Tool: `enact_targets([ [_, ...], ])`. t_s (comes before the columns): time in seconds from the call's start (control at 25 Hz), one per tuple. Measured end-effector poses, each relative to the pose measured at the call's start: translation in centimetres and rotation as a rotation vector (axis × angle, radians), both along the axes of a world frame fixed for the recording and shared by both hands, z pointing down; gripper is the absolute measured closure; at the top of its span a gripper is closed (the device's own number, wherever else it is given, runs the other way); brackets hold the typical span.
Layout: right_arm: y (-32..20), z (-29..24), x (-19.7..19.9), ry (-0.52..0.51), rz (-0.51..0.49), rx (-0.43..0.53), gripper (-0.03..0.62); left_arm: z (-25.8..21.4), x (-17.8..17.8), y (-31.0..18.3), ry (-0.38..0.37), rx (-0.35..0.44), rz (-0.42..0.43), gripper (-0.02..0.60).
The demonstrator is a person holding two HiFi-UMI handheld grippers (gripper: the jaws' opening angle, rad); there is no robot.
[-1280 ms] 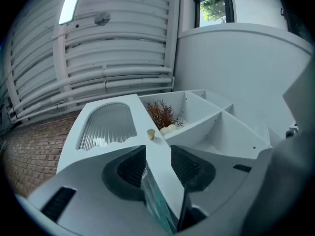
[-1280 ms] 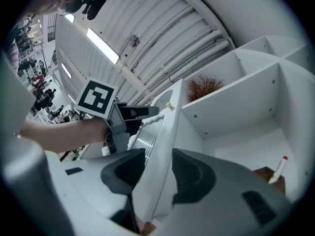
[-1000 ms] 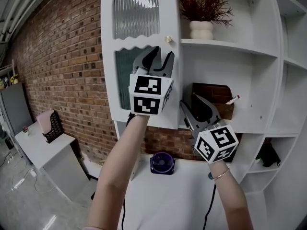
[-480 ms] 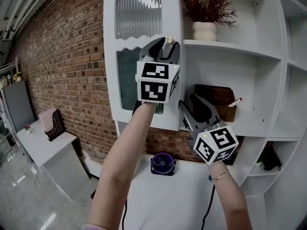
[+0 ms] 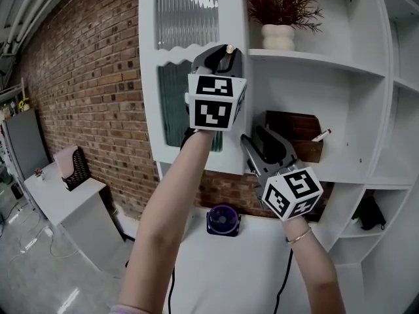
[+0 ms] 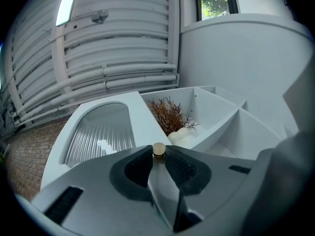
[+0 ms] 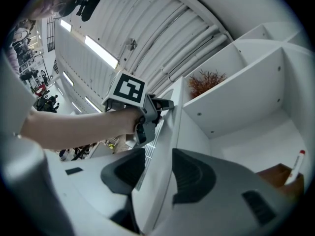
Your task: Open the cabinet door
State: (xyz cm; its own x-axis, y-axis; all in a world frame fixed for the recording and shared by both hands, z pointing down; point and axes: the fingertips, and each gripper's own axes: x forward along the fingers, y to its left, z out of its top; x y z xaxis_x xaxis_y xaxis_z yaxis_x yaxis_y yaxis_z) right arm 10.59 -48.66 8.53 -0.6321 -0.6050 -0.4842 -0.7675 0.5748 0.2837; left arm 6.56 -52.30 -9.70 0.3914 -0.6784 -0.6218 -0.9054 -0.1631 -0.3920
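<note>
The white cabinet door point(image 5: 178, 59) has ribbed glass panes and a small brass knob point(image 5: 228, 49) near its right edge. My left gripper point(image 5: 224, 53) is raised to that knob. Its jaws have just been closing, and the tips now pinch the knob point(image 6: 158, 149) between them. In the left gripper view the door point(image 6: 142, 117) rises beyond the left gripper point(image 6: 158, 155). Lower down, my right gripper point(image 5: 256, 137) is open at the door's lower right corner. The right gripper view shows the door's free edge point(image 7: 170, 141) running between its wide jaws.
Open white shelves point(image 5: 314, 63) lie right of the door, holding a potted dried plant point(image 5: 278, 15) and a brown box point(image 5: 298, 133). A purple fan point(image 5: 222, 221) sits on the white counter point(image 5: 229, 267) below. A brick wall point(image 5: 85, 90) and a small white table point(image 5: 62, 201) are at left.
My left gripper rose from below the knob to the knob itself, and its jaws closed round it. The right gripper kept its place.
</note>
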Motion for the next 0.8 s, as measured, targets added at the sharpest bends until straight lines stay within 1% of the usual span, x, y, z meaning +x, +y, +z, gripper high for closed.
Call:
enact_targets([
  [0.24,-0.9,0.6,-0.5,-0.005,-0.019,-0.044,0.432,0.0,-0.2,0.4,-0.031,0.009,-0.031,0.508],
  [0.48,-1.6,1.7,-1.7,0.011,-0.030,-0.094,0.432,0.0,-0.7,1.5,-0.036,0.001,-0.024,0.509],
  [0.6,-1.9,2.0,-2.3,0.005,-0.042,-0.123,0.432,-0.1,-0.9,2.2,-0.036,0.004,-0.009,0.509],
  [0.8,-1.9,2.2,-3.2,0.010,-0.070,-0.149,0.431,0.0,-1.2,3.5,-0.005,0.012,0.040,0.509],
])
